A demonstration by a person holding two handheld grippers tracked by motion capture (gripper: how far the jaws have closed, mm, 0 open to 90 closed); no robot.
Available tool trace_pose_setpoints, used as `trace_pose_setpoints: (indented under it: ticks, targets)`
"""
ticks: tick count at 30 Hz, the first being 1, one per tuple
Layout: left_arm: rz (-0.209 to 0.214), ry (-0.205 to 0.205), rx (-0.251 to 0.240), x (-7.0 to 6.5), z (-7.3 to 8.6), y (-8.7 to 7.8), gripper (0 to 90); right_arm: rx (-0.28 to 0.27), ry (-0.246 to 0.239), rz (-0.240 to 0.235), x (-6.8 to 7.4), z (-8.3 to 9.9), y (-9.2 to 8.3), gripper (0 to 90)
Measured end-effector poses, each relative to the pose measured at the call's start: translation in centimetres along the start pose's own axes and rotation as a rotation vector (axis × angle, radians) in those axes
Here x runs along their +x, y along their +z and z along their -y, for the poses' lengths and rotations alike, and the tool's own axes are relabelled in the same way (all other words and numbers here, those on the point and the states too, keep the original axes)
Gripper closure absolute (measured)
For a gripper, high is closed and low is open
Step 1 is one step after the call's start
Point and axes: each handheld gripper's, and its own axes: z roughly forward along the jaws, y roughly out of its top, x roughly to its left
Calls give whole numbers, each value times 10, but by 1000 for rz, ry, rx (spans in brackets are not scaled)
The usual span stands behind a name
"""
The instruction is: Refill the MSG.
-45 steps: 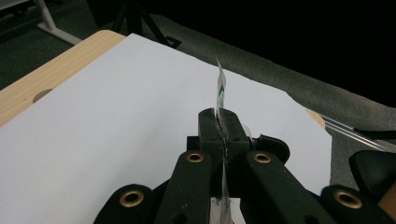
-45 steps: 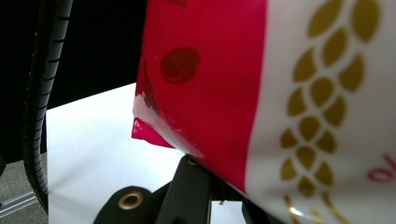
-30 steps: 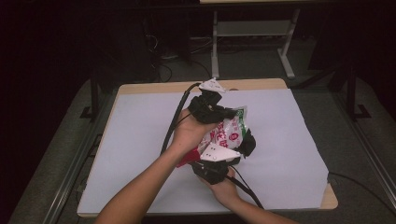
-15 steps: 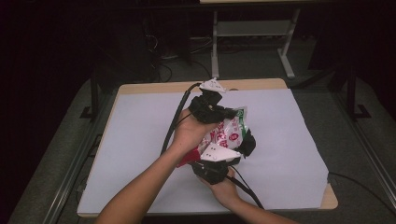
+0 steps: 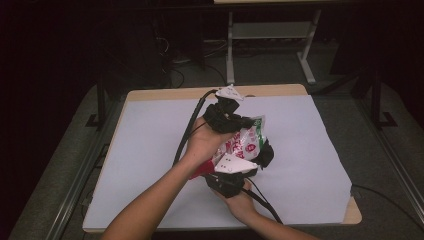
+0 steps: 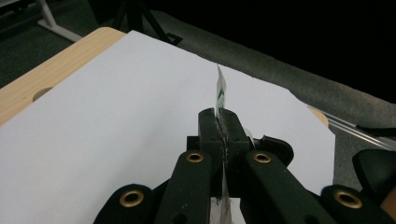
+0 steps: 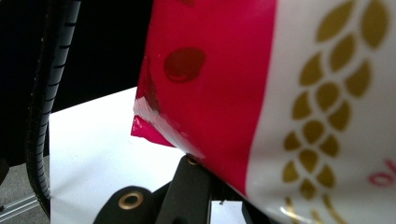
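A crinkled snack bag [image 5: 246,142], white with red and green print, is held above the white sheet [image 5: 150,150] in the middle of the table. My left gripper [image 5: 239,122] clamps the bag's upper edge; in the left gripper view the jaws [image 6: 221,125] are shut on a thin strip of the bag [image 6: 220,91]. My right gripper [image 5: 234,169] is at the bag's lower edge. In the right gripper view the bag [image 7: 261,93], red and white with gold leaf marks, hangs close to the lens and hides the jaw tips.
The white sheet covers a wooden tabletop [image 5: 165,93] with bare strips at the back and right. A black cable [image 5: 192,125] trails from the left gripper over the table's back edge. A metal stand [image 5: 270,35] and floor cables lie beyond.
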Motion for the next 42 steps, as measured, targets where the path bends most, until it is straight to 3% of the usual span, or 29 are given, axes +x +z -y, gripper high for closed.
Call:
trace_pose_setpoints:
  ticks: [42]
  targets:
    - [-8,-21,15,2,0,5,900,0,3,1,0,2,1,900]
